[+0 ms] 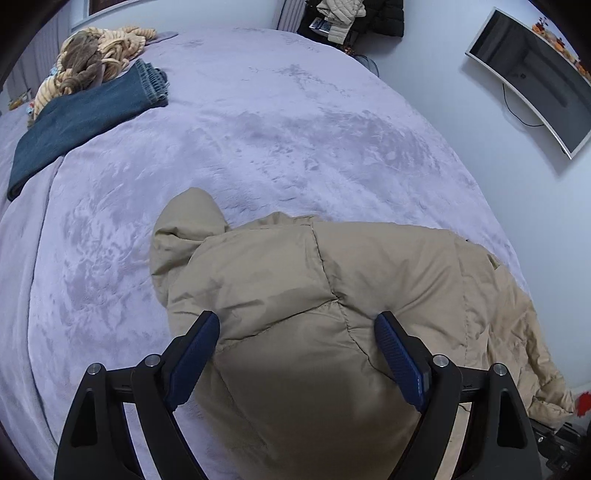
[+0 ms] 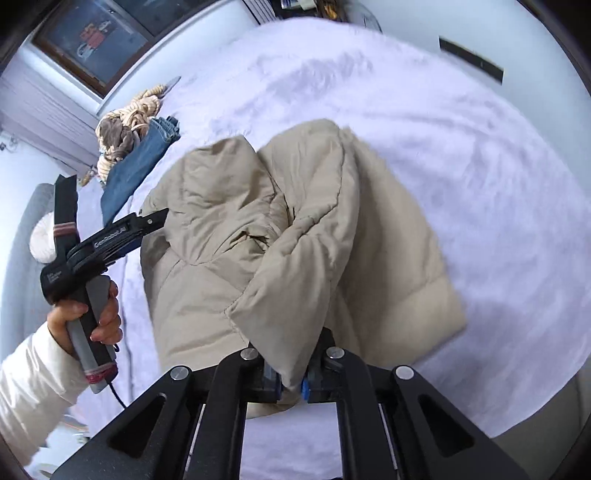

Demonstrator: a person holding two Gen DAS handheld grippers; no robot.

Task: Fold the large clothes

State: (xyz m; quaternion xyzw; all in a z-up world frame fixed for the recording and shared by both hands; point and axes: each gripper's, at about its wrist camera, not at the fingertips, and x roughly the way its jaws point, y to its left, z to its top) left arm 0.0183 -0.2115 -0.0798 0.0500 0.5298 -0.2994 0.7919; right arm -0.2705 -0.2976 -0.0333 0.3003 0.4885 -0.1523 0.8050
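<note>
Lavender plush bedding covers the bed, which fills both views, with pale walls behind it. On the wall past the bed's right edge hangs a flat screen, a cable drooping below it. At the far left corner of the bed lies a heap of tan and brown knitted fabric, and touching it, toward the near side, folded blue jeans stretch along the left edge. Beyond the far edge, dark and cream garments hang against the wall.

A beige puffer jacket lies on the near part of the bed, close to the near edge and somewhat toward the right, its hood pointing toward the left side. Part of the jacket spills over the near right edge.

The left claw hovers over the jacket with its blue pads spread wide apart, gripping nothing; padded fabric bulges up between them. In the right wrist view, that tool is seen from the side, held by a hand in a white sleeve above the bed's left part, just beside the jacket.

The right claw is clamped on a thick fold of the jacket, the fabric pinched between its blue pads and lifted in a ridge that runs from the claw toward the middle of the bed.
</note>
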